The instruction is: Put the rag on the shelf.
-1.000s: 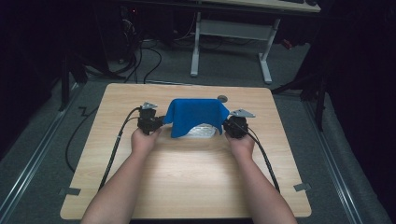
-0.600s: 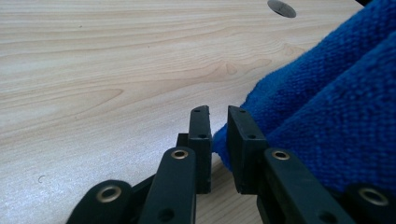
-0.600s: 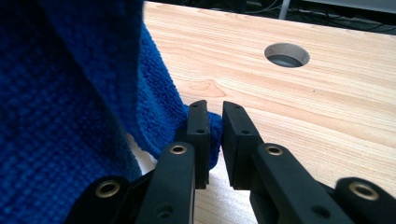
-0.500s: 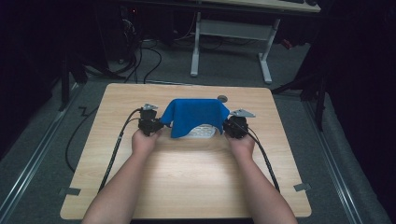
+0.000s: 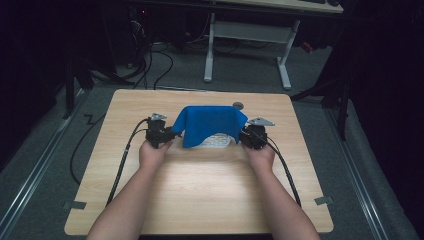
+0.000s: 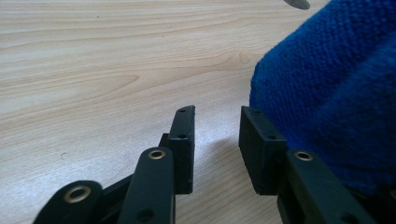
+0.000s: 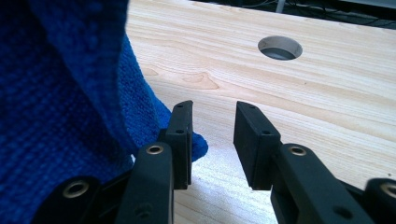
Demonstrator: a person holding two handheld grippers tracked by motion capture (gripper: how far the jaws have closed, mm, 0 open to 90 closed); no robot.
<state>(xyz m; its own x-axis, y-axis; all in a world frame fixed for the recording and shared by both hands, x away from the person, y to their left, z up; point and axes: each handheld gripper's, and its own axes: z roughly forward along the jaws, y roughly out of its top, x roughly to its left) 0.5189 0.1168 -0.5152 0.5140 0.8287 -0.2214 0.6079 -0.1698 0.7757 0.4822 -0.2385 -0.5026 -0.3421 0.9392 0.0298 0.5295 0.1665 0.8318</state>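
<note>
A blue cloth (image 5: 210, 122) lies draped over a white object (image 5: 219, 141) at the middle of the wooden table (image 5: 210, 195). My left gripper (image 5: 171, 134) sits just off the cloth's left edge and my right gripper (image 5: 244, 135) just off its right edge. In the left gripper view the left gripper (image 6: 218, 116) stands open over bare wood, with the cloth (image 6: 336, 93) bulging beside its right jaw. The right gripper (image 7: 215, 109) is open too, the cloth (image 7: 70, 93) hanging by its left jaw. Both pairs of jaws have just been opening and nothing is between them.
A round hole (image 5: 238, 105) in the table lies just behind the cloth and also shows as the hole (image 7: 280, 47) ahead of the right gripper. A desk with white legs (image 5: 209, 50) and floor cables (image 5: 150, 55) lie beyond the table's far edge.
Both grippers have opened and let go of the cloth's side edges, and the cloth has settled over the white object. The hands have stayed in place.
</note>
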